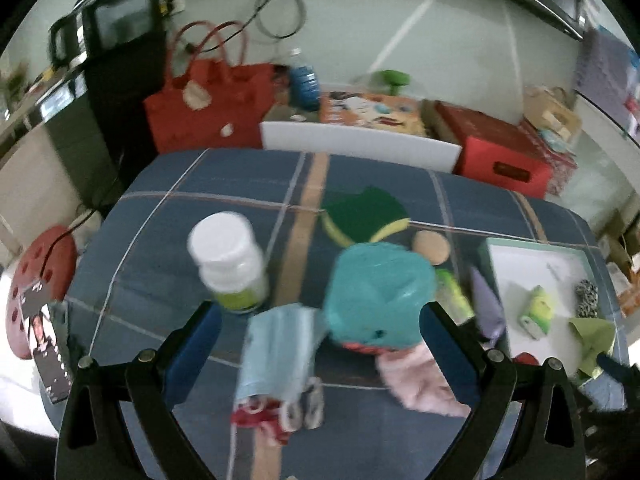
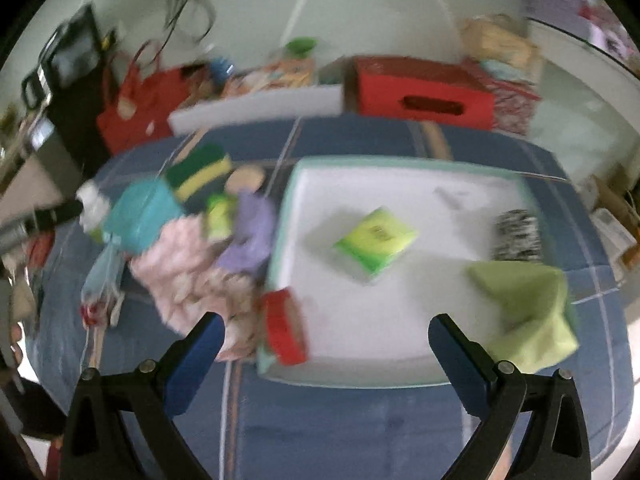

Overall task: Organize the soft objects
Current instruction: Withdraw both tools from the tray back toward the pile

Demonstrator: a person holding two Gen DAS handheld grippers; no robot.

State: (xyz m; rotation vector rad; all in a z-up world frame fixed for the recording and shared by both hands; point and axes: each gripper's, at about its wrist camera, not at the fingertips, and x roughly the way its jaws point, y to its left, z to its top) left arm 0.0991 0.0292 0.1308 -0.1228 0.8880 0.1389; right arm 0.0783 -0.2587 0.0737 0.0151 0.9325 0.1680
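With both the left gripper (image 1: 320,354) and right gripper (image 2: 326,356) spread wide and empty, could knock the white bottle (image 1: 230,260) at ten o'clock when reaching for the face mask (image 1: 276,354).

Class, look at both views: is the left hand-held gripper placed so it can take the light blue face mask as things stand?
Probably yes. The left hand-held gripper is open, and the light blue face mask lies flat between its fingers with nothing on top. The teal soft object sits close beside it and might get nudged.
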